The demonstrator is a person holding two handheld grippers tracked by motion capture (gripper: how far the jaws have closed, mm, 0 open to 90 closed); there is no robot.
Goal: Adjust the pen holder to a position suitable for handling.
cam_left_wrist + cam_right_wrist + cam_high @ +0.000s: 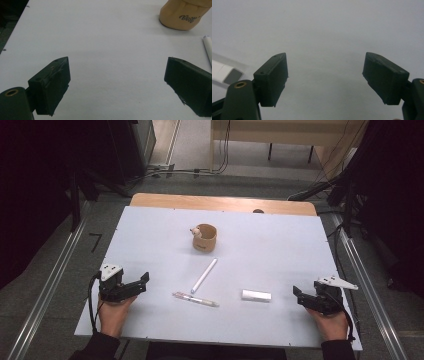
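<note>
At the near edge of the table (150, 227), the left claw (142, 281) is held low over the white surface at the left side, its jaws spread wide with nothing between them. In the left gripper view the same claw (117, 75) is seen with bare table showing across the whole gap. At the right side, the right claw (296, 293) is likewise held just above the surface, its jaws standing well open and gripping nothing; in the right gripper view this claw (324, 72) is seen over plain white table, and the end of the white block (224, 72) is glimpsed at the left edge, apart from the jaws.

Between the two claws, near the front, three things are laid out. A clear pen (195, 299) is placed flat, nearest the person, a little left of centre. To its right, a white block (256, 295) lies flat, near the right claw but not touched by it. Just beyond the clear pen, a white marker (204, 275) is laid at a slant, its far end pointed toward the cup; its tip (207, 47) is seen at the right edge of the left gripper view.

Farther back, around the middle of the table, a tan cup (205, 239) is stood upright, with a small figure (196, 231) at its left rim. In the left gripper view the cup (183, 15) is seen with dark lettering on its wall.
</note>
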